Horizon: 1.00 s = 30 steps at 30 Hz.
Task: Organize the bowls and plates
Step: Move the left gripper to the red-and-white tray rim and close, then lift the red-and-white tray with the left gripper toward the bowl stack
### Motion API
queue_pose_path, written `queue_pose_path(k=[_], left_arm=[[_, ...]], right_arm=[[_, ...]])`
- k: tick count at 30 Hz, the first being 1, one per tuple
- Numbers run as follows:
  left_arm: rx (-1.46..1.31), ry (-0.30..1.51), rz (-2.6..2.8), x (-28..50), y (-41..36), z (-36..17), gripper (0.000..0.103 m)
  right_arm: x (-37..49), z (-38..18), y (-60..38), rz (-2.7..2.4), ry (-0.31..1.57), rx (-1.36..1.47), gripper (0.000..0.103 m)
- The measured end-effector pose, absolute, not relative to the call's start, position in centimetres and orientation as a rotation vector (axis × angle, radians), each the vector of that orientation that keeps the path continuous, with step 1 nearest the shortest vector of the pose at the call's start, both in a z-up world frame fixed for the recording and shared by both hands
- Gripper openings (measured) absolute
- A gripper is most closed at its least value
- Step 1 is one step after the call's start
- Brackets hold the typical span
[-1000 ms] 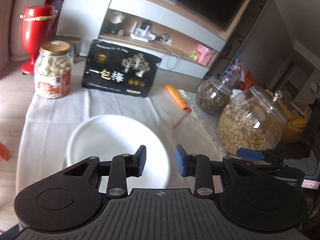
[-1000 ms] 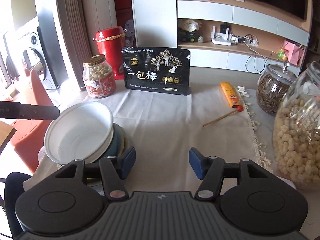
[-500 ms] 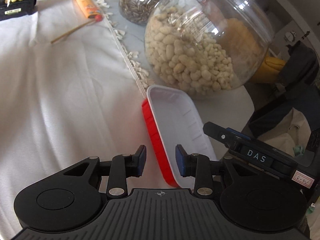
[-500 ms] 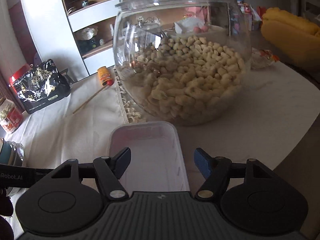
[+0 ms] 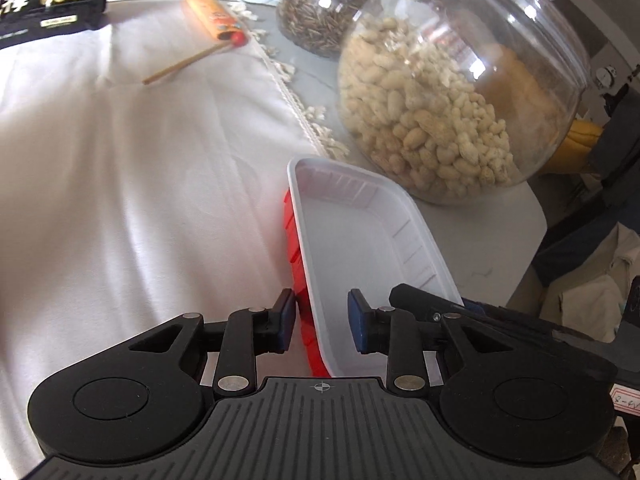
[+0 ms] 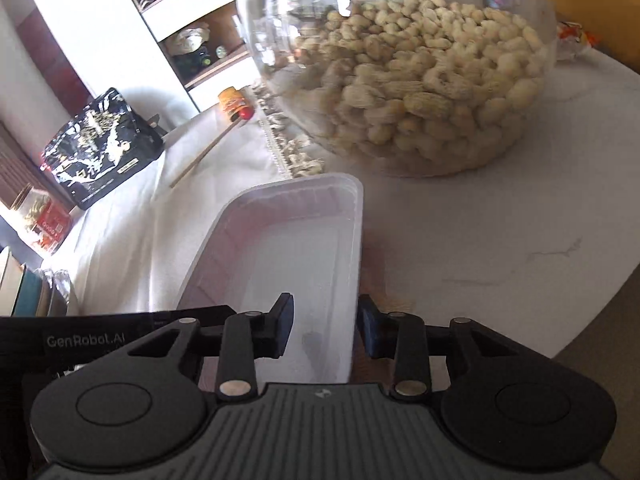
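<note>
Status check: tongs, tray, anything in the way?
Left tongs closing astride tray's left wall. Right tongs closing astride its right wall. Peanut jar close beyond.

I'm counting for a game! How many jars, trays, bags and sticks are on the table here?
Jars: 3 (peanut jar, seed jar, small red-label jar)
Trays: 1 (white and red tray)
Bags: 1 (black snack bag)
Sticks: 1 (wooden stick)
Total: 6
</note>
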<state>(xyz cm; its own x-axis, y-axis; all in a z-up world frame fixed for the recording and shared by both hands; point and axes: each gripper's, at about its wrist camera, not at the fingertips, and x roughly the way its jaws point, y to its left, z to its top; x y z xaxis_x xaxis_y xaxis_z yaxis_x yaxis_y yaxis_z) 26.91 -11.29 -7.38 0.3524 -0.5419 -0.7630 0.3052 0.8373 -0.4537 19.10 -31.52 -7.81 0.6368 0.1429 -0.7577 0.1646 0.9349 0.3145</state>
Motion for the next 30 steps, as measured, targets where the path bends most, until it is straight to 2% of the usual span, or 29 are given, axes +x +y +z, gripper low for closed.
queue_pose_path(k=[9,14,15,24,30], left_arm=[[-0.256,1.031,-0.388,24.1,-2.9,-7.1,0.030],[-0.206,1.065,-0.371,24.6,-3.1,-8.9,0.027],[-0.192,1.056,-0.363,24.5,-3.1,-9.2,0.023],[-0.040,1.029,-0.361,24.5,-5.0,-9.0,0.024],[-0.059,1.035,-0.377,24.7,-4.8,-9.1,0.024]], right_arm=[[19.6,-8.3,-23.1,0.219,0.886,0.346,0.034],[19.7,-9.4,-21.3,0.219,0.915,0.303,0.034],[19.6,-9.5,-21.3,0.212,0.914,0.299,0.034],[19.7,-9.9,-22.2,0.183,0.870,0.298,0.034],[19.6,-9.8,-22.0,0.179,0.862,0.280,0.034]])
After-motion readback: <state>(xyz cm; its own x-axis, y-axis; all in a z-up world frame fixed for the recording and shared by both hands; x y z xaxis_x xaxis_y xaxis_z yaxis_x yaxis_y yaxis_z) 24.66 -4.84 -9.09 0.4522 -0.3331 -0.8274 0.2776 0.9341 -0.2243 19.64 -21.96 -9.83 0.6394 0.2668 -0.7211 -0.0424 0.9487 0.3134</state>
